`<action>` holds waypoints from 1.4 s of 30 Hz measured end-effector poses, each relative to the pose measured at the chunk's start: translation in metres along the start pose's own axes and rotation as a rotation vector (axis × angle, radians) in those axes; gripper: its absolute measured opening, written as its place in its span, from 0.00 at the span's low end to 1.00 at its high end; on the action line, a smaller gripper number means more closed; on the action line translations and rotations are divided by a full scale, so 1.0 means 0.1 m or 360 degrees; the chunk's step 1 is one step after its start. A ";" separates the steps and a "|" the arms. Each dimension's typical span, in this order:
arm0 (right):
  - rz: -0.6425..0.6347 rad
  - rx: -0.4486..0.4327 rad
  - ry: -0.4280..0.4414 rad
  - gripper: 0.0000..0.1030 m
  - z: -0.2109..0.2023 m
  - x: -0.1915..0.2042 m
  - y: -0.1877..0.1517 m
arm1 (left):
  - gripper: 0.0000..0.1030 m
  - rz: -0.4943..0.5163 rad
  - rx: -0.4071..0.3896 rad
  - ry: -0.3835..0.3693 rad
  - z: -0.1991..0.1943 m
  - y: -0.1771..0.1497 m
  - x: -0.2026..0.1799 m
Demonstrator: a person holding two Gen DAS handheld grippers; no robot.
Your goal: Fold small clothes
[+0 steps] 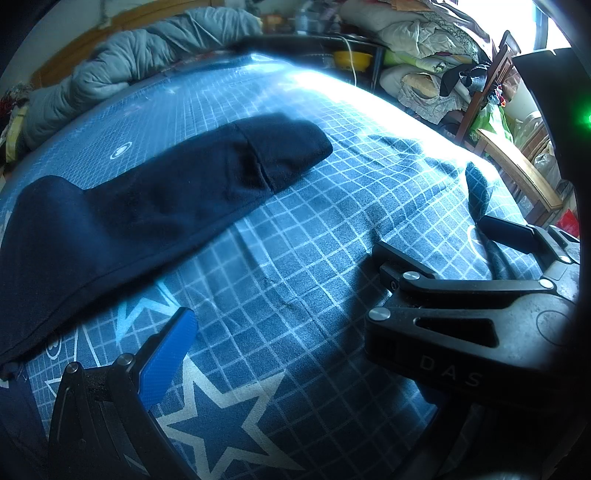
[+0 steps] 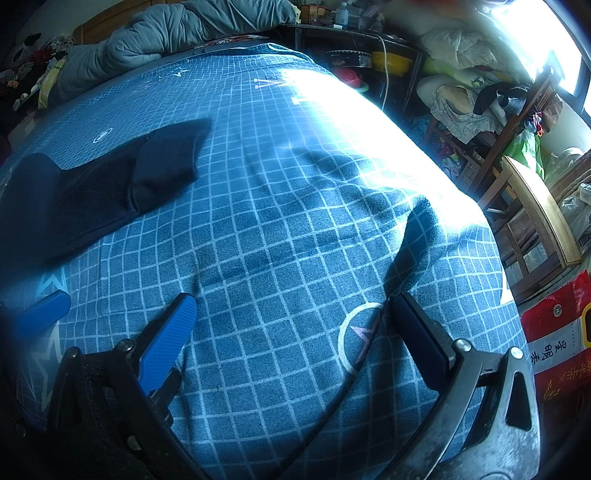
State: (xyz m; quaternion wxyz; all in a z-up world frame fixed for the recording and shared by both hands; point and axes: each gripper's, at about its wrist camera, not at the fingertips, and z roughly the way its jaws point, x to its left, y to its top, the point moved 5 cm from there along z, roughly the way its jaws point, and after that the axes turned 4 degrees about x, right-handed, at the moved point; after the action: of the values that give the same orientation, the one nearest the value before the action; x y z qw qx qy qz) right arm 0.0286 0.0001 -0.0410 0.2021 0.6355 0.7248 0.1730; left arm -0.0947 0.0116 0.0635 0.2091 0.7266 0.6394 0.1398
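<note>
**One dark garment, both grippers clear of it**

One navy garment (image 1: 147, 206) lies flat on the blue grid-patterned bedspread (image 1: 314, 258), and I see it ahead of and to the left of my left gripper (image 1: 291, 295). That gripper's fingers are spread wide with only bedspread between them. The blue-padded finger (image 1: 168, 356) sits near the garment's closest hem without touching it. Just right of the gap between the fingers is the other gripper's black body.

From the right wrist, my right gripper (image 2: 295, 317) is also spread wide, with nothing between its fingers but the bedspread. The garment (image 2: 92, 192) is well apart from these fingers, far forward and to their left. Its narrower end points away from me, toward a grey quilt (image 2: 166, 33) bunched beyond it.
</note>
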 end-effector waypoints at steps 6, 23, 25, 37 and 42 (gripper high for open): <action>0.0000 0.0000 0.0000 1.00 0.00 0.00 0.00 | 1.00 0.0000 -0.0002 -0.0001 0.00 0.00 0.00; -0.0015 -0.0005 0.0020 1.00 0.05 0.07 0.08 | 1.00 -0.0001 -0.0001 0.0001 0.00 0.00 0.00; 0.0012 -0.0008 0.0083 1.00 0.10 0.01 0.10 | 1.00 0.0002 0.0000 0.0012 0.00 0.00 -0.01; 0.0116 -0.0182 0.0275 1.00 -0.14 -0.13 0.10 | 0.95 0.0101 0.0096 -0.0585 -0.59 0.02 0.17; 0.0073 -0.0614 0.0202 1.00 -0.99 -0.03 -0.06 | 1.00 0.0037 -0.0146 -0.0860 -1.94 -0.30 0.82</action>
State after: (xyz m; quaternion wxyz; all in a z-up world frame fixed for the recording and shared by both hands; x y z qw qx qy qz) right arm -0.0271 -0.0035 0.0414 0.2701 0.5891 0.6750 0.3527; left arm -0.2004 0.1200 0.2131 0.4032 0.7345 0.5451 -0.0279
